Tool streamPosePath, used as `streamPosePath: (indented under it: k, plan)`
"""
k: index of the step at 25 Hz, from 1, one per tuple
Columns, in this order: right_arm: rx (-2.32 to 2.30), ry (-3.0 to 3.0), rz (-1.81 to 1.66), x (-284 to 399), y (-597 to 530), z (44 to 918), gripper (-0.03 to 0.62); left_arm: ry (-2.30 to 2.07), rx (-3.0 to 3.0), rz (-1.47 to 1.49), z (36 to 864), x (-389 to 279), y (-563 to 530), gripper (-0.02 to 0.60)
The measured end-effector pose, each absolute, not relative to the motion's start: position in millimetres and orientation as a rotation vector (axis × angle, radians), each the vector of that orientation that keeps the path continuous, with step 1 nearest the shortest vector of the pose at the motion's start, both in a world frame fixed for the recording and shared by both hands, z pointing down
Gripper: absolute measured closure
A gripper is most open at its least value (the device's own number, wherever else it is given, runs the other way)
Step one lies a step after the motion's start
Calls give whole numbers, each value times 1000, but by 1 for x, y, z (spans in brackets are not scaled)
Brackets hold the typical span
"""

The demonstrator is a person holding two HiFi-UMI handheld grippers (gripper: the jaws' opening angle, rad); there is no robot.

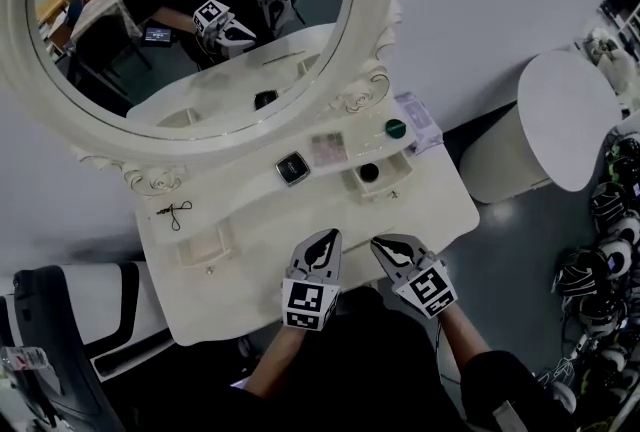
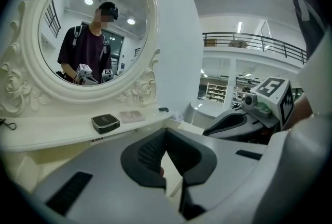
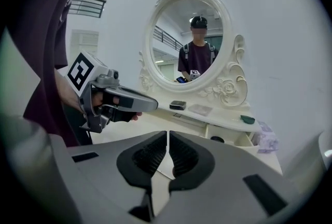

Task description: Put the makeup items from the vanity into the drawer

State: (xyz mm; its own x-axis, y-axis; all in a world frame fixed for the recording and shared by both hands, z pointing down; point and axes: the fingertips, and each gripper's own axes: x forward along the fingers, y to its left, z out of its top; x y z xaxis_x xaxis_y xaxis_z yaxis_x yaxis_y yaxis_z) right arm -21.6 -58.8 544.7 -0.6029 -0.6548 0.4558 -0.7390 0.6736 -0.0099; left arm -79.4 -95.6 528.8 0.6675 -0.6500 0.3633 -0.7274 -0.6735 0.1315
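Over the vanity (image 1: 250,265), left gripper (image 1: 326,238) and right gripper (image 1: 382,245) hover (jaws together).

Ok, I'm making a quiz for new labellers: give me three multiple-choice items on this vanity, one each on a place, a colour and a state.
1. Where does the black compact lie? A on the shelf under the mirror; B in a drawer; C on the floor.
2. What colour is the small item at the shelf's right end? A red; B green; C yellow.
3. How are the tongs of the left gripper? A wide open; B shut on the compact; C shut, empty.
1 A: it sits on the shelf. 2 B: it shows green. 3 C: they meet with nothing between.
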Motion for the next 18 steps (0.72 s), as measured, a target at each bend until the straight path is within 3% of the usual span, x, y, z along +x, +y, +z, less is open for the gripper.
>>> streamPosePath:
  k: [18]
  plan:
    - [285, -2163, 32, -33, -50, 663, 564, -1200, 2466, 486, 577, -90, -78, 566]
